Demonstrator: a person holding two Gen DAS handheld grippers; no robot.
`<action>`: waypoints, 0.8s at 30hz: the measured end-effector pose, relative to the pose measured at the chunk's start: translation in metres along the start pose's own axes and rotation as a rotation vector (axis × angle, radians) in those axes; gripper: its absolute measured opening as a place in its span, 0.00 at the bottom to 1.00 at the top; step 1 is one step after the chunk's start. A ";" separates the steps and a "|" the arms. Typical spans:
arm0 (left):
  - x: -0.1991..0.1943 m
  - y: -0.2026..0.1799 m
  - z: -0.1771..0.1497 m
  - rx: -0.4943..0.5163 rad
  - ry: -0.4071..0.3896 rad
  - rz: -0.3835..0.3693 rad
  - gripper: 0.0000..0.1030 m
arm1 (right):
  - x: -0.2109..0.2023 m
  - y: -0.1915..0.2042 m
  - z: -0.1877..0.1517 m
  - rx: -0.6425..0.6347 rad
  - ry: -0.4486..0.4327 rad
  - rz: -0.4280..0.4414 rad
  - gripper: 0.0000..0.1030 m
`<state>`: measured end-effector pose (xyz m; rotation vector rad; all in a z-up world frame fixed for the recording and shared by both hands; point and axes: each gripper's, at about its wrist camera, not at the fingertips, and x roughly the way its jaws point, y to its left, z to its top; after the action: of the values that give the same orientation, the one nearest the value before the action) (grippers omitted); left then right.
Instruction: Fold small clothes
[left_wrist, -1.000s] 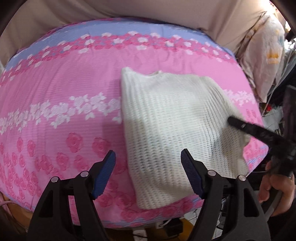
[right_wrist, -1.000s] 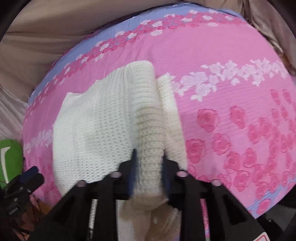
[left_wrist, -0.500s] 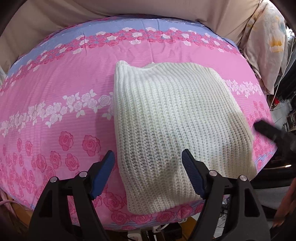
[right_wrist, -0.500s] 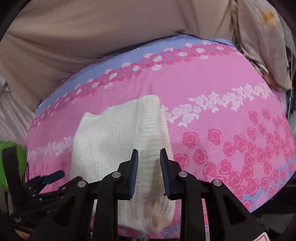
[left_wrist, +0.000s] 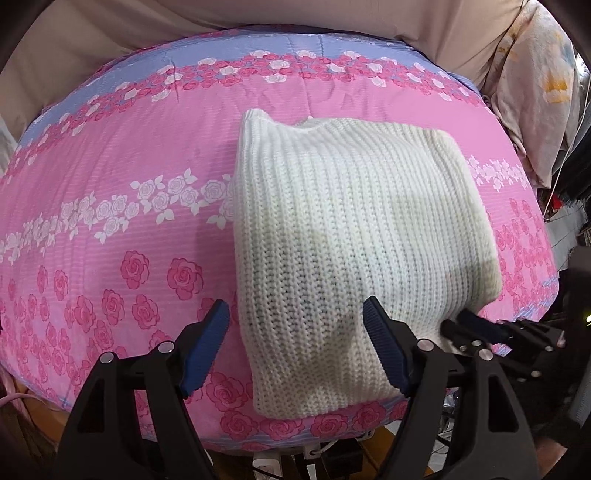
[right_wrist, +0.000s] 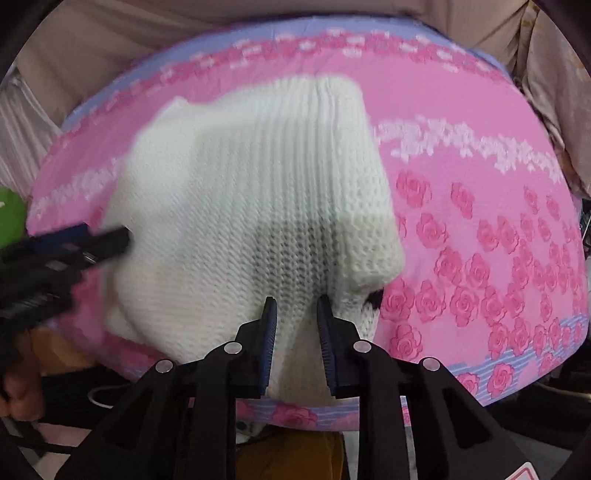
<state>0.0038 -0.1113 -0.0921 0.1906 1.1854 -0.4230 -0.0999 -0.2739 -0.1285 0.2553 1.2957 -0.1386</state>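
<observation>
Ribbed knit gave the single cream-white sweater (left_wrist: 347, 236) a chunky look; it lay folded into a rough rectangle on the pink rose-printed bedspread (left_wrist: 110, 192). Two grippers were visible: the left gripper (left_wrist: 297, 350) hung spread wide above its near edge, while the right gripper (right_wrist: 295, 343) fingers (right_wrist: 267, 339), narrowly parted, straddled a fold of knit.

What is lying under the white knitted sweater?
The sweater lies on a pink bedspread printed with roses, which shows all around it. Whatever lies beneath the folded knit itself, including tucked sleeves, is covered and cannot be seen.
</observation>
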 end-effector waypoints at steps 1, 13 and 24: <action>-0.006 0.003 0.000 -0.013 -0.022 -0.008 0.70 | 0.009 0.002 0.001 0.007 0.008 0.002 0.17; -0.012 0.019 0.017 -0.175 -0.075 -0.081 0.71 | -0.010 -0.071 0.061 0.316 -0.160 0.205 0.54; -0.003 0.021 0.003 -0.187 -0.048 -0.023 0.71 | -0.022 -0.048 0.080 0.160 -0.229 0.146 0.17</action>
<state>0.0145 -0.0924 -0.0895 0.0052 1.1734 -0.3331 -0.0431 -0.3421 -0.0924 0.4567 1.0361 -0.1435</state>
